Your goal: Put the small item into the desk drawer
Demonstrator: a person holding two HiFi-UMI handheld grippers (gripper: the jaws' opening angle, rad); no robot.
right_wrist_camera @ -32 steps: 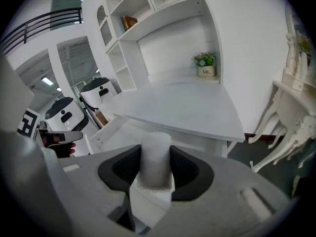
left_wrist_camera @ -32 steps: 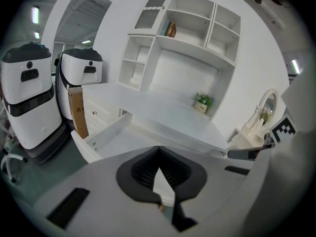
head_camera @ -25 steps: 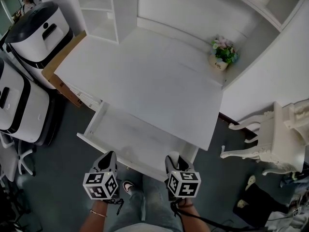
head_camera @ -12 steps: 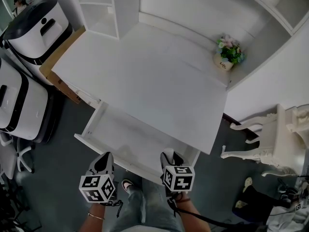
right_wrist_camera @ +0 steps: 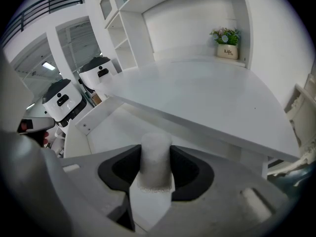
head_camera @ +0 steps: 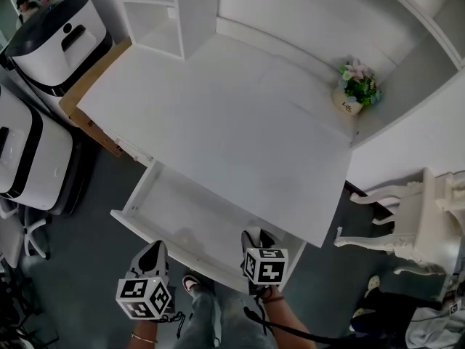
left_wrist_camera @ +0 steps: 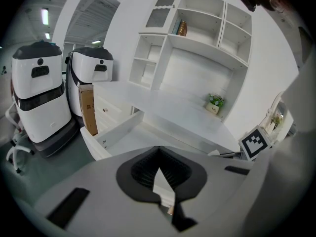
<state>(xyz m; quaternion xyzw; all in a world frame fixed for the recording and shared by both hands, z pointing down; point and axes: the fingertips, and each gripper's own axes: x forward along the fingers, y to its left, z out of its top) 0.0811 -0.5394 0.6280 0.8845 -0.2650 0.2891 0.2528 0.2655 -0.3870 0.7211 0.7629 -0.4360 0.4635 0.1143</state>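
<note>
The white desk [head_camera: 240, 129] has its drawer [head_camera: 142, 189] pulled open at the front left, and the part of its inside that shows is bare. My right gripper [head_camera: 254, 239] hovers over the drawer's front right edge. It is shut on a small white cylinder [right_wrist_camera: 156, 158], which stands upright between the jaws in the right gripper view. My left gripper [head_camera: 155, 253] hangs just in front of the drawer's front panel. Its jaws meet with nothing between them [left_wrist_camera: 159, 171]. The drawer [left_wrist_camera: 120, 131] also shows in the left gripper view, and the drawer [right_wrist_camera: 106, 128] lies below the item in the right gripper view.
A potted flower [head_camera: 357, 87] sits at the desk's back right corner. White shelf cubbies [head_camera: 156, 9] rise at the back left. Two white machines [head_camera: 45, 42] and a cardboard box [head_camera: 86, 115] stand left of the desk. An ornate white chair [head_camera: 410, 220] stands to the right. My legs [head_camera: 211, 318] are below.
The head view has moved in and to the left, so the desk and flower sit further right. The left gripper has dropped lower in the view. The right gripper still holds the cylinder.
</note>
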